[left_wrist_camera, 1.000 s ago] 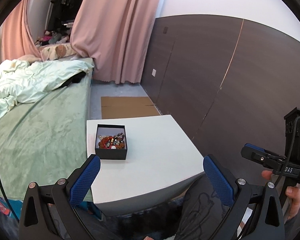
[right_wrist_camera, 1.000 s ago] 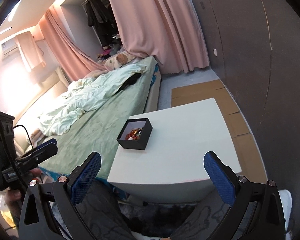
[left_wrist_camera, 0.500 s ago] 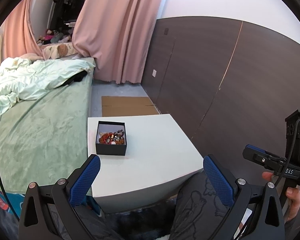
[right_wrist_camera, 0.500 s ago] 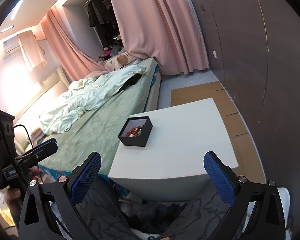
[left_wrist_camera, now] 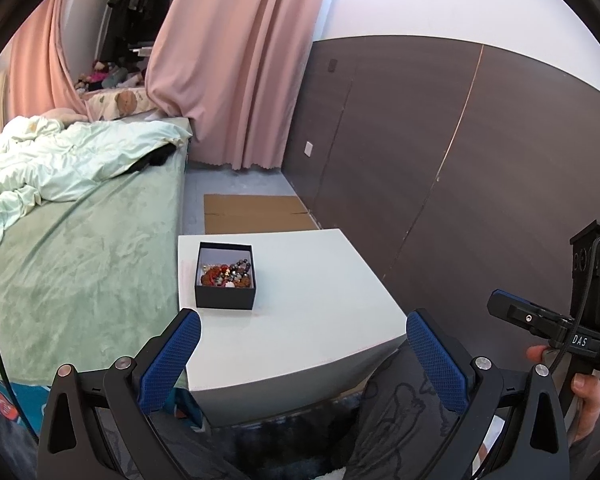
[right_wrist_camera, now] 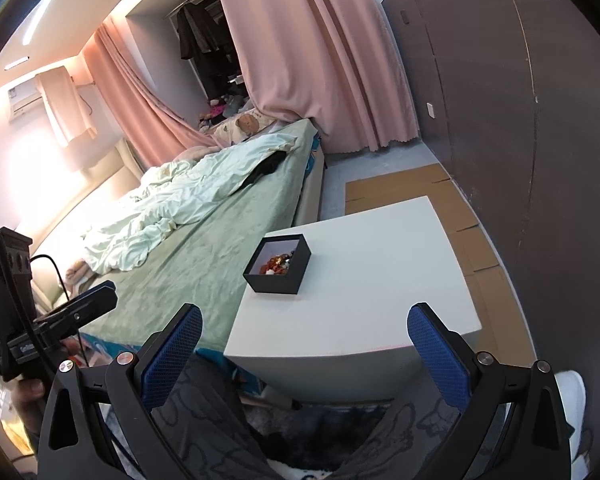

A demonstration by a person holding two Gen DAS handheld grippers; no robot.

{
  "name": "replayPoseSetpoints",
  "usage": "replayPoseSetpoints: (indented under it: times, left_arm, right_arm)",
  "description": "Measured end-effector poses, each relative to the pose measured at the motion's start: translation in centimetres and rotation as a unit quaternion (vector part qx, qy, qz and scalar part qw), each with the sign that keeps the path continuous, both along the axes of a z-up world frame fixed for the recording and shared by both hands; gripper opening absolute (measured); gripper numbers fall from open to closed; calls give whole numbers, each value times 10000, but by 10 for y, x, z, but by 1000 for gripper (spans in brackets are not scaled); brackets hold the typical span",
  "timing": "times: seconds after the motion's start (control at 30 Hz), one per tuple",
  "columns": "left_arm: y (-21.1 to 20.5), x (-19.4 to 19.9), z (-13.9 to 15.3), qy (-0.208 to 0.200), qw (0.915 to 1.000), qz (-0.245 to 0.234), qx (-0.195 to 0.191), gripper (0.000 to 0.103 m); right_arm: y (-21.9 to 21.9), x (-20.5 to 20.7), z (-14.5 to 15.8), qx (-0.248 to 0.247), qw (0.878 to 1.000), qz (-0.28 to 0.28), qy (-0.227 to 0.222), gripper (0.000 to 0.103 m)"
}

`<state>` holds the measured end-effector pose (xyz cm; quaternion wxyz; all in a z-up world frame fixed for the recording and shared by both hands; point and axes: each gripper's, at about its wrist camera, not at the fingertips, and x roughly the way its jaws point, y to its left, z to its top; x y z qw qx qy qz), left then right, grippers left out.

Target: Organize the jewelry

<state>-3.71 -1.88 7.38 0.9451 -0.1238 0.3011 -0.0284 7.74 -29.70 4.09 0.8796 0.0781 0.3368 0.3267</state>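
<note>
Over the last second both cameras have drawn back and risen a little: the small black open-topped cardboard box (left_wrist_camera: 225, 280) now sits higher and smaller in the left wrist view, and more of the near edge of the white square table (left_wrist_camera: 300, 340) shows below it. The box itself has not shifted on the table.

The box stands near the table's left edge, on the side closest to the green-covered bed (left_wrist_camera: 80, 248), and the tangle of red, brown and grey beaded jewelry (left_wrist_camera: 226, 274) lies heaped inside it, all in one pile. Nothing lies on the tabletop outside the box. That would suit either jewelry gathered in already or a pile waiting to be sorted out; the pictures do not settle which.

The left gripper (left_wrist_camera: 300, 360) hangs short of the table with its blue-padded jaws spread wide and nothing between them. The right gripper (right_wrist_camera: 304, 356) is likewise spread and empty, held over the person's patterned grey trousers (right_wrist_camera: 204, 420), well back from the box.

As for handling, the beaded strands look light, limp and easily snagged on one another, so lifting one would likely drag its neighbours. A pinch on a single loop near the top of the heap seems the safest hold. The box is light and stiff but could slide on the smooth top, so its rim wall is the place to brace it.
</note>
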Motion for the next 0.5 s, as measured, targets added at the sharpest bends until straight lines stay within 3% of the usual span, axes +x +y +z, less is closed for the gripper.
replayPoseSetpoints:
  times: [0.5]
  left_arm:
    - [5,-14,-4,-73,9999,43,-108,103]
  right_arm:
    - [8,-9,-1,-111,9999,-34,15,103]
